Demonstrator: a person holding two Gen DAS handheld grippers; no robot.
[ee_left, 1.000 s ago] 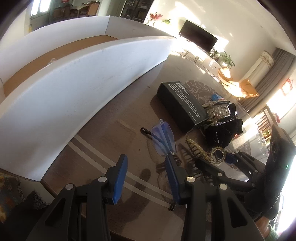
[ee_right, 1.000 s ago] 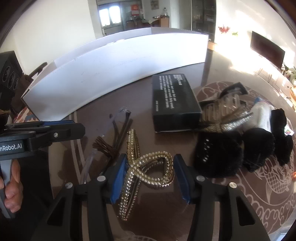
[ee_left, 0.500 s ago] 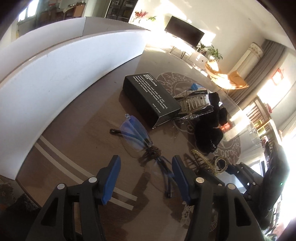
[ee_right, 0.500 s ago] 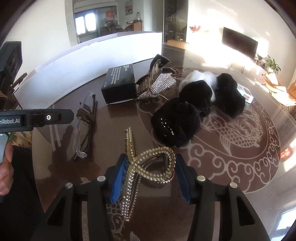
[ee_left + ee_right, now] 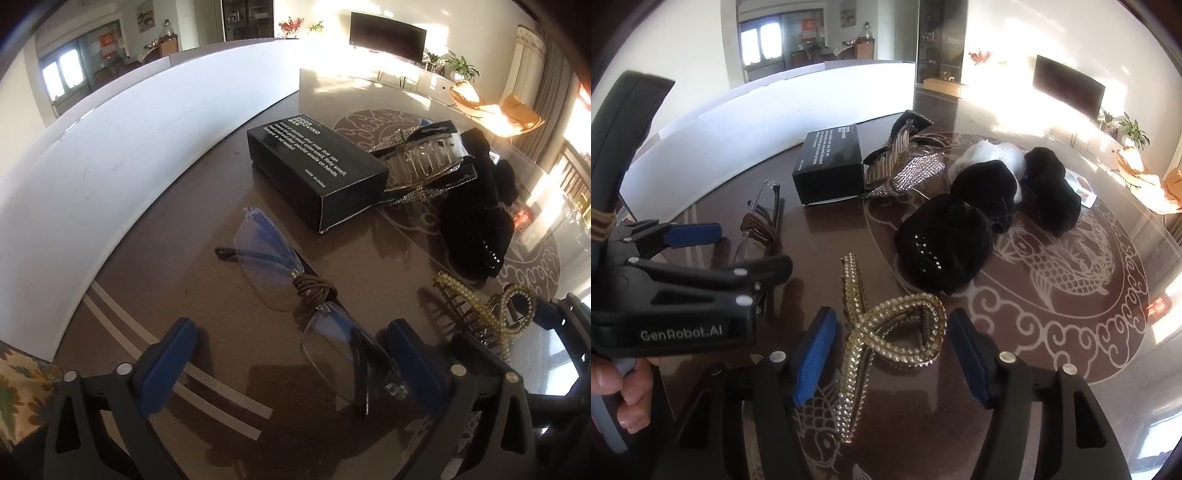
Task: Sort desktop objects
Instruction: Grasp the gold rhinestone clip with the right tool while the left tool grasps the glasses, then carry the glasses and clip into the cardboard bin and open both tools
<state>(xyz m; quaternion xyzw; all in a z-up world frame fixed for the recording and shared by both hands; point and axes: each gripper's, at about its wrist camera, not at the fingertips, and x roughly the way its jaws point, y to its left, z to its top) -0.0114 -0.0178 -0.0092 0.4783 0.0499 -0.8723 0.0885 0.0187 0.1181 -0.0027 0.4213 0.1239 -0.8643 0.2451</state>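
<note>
Rimless clear glasses [image 5: 295, 291] with dark arms, a brown elastic band [image 5: 314, 291] wound around the bridge, lie on the dark glossy table [image 5: 207, 295] near its edge beside the long white box wall [image 5: 110, 155]. In the left wrist view the left gripper [image 5: 291, 354] hangs over them with its blue-padded jaws opening very wide; the nearer lens lies between the pads, untouched. Beyond the glasses a black rectangular carton with white print [image 5: 317, 166] blocks the way to a rhinestone bow claw clip [image 5: 424, 162] and black fuzzy scrunchies [image 5: 476, 229]. A gold pearl-studded claw clip [image 5: 491, 314] lies to the right.

In the right wrist view the right gripper [image 5: 890, 354] straddles that gold pearl-studded claw clip [image 5: 886, 332], jaws opening, pads standing clear of it on both sides. The left gripper [image 5: 724, 251], held by a hand [image 5: 631, 391], crowds in just left. Behind lie the glasses [image 5: 757, 221], the carton [image 5: 831, 170], the rhinestone clip [image 5: 905, 166], three black scrunchies [image 5: 945, 251] and a white one [image 5: 993, 155].
</note>
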